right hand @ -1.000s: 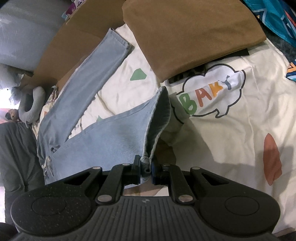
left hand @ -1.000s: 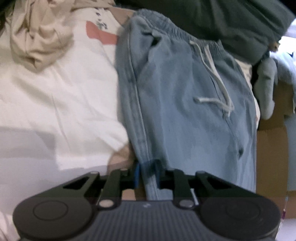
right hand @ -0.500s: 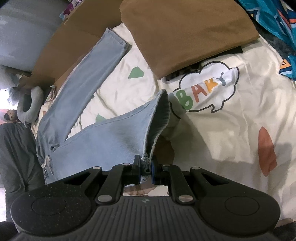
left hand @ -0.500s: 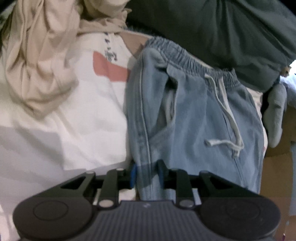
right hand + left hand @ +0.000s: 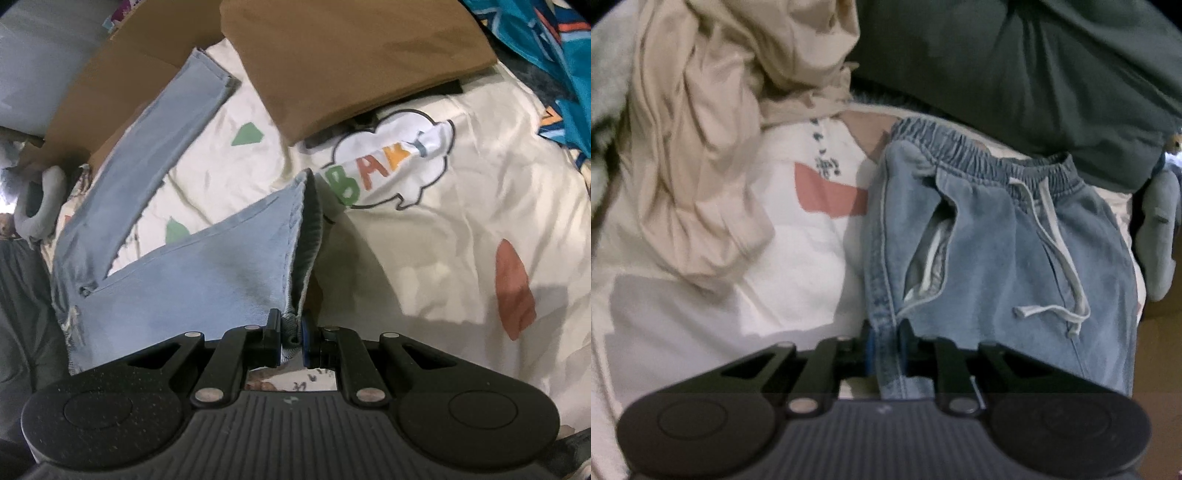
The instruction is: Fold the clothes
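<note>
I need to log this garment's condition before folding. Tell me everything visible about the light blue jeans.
The light blue jeans look like soft washed denim, with an elastic waistband, white drawstring and gaping side pocket. They lie on the printed sheet, legs spread apart. The left gripper pinches the side seam, the right gripper a hem.

The fingertips (image 5: 872,341) of the left gripper (image 5: 886,343) are partly covered by the side seam of the jeans (image 5: 979,266) caught between them. Beyond the jeans' waistband, a dark green garment (image 5: 1015,66) runs off the top edge. In the right wrist view, the jeans' hem (image 5: 291,332) hides the inner pad faces, and a black item (image 5: 448,86) lies mostly buried under the folded brown cloth (image 5: 351,51).
</note>
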Motion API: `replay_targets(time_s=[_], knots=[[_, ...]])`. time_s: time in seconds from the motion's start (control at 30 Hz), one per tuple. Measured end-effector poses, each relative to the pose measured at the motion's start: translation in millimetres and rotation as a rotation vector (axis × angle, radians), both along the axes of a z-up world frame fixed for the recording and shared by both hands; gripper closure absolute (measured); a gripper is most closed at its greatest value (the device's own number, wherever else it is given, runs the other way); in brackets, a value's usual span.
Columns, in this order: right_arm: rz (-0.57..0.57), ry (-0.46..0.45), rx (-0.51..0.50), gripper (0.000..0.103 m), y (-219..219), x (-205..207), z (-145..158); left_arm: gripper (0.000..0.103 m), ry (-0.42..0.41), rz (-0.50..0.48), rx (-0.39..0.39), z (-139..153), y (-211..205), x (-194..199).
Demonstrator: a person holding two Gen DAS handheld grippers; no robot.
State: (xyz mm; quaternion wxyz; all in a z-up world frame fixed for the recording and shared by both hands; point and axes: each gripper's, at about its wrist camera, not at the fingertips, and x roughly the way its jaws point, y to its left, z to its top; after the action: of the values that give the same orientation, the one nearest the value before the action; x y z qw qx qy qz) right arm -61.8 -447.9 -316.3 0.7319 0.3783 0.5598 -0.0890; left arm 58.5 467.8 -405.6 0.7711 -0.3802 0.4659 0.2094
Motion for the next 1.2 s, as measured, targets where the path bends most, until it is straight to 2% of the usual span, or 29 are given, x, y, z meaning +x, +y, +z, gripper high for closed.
replay_targets(time_s=[0.13,0.37,0.43,0.5,0.57,0.67,0.8,0.87,1.07,1.13,1.2], knots=[[0.004,0.046,-0.004,0.095,2,-9,-18,0.09,0.029,-0.018,0.032,5,2,-1],[0.0,0.131,0.005,0.095,8,-25,-55,0.089,0.072,-0.014,0.019,-10,4,10],[0.0,0.148,0.005,0.095,10,-27,-63,0.086,0.089,-0.014,0.025,-16,4,13],[0.004,0.163,0.002,0.095,11,-27,-70,0.079,0.08,0.001,0.048,-18,6,14],[0.012,0.176,-0.003,0.095,11,-26,-76,0.079,0.069,0.014,0.057,-20,9,16],[0.037,0.195,-0.013,0.095,12,-22,-84,0.088,0.066,-0.004,0.072,-17,11,21],[0.052,0.213,-0.015,0.095,12,-20,-96,0.099,0.058,-0.051,0.142,-7,11,23],[0.055,0.218,-0.022,0.095,14,-20,-98,0.099,0.066,-0.024,0.18,-2,15,19],[0.051,0.204,-0.03,0.095,13,-23,-89,0.1,0.063,-0.037,0.168,1,18,18],[0.053,0.203,-0.036,0.095,12,-24,-88,0.099,0.074,-0.027,0.152,-1,18,20],[0.056,0.214,-0.036,0.095,13,-24,-92,0.086,0.094,-0.001,0.144,-1,18,22]])
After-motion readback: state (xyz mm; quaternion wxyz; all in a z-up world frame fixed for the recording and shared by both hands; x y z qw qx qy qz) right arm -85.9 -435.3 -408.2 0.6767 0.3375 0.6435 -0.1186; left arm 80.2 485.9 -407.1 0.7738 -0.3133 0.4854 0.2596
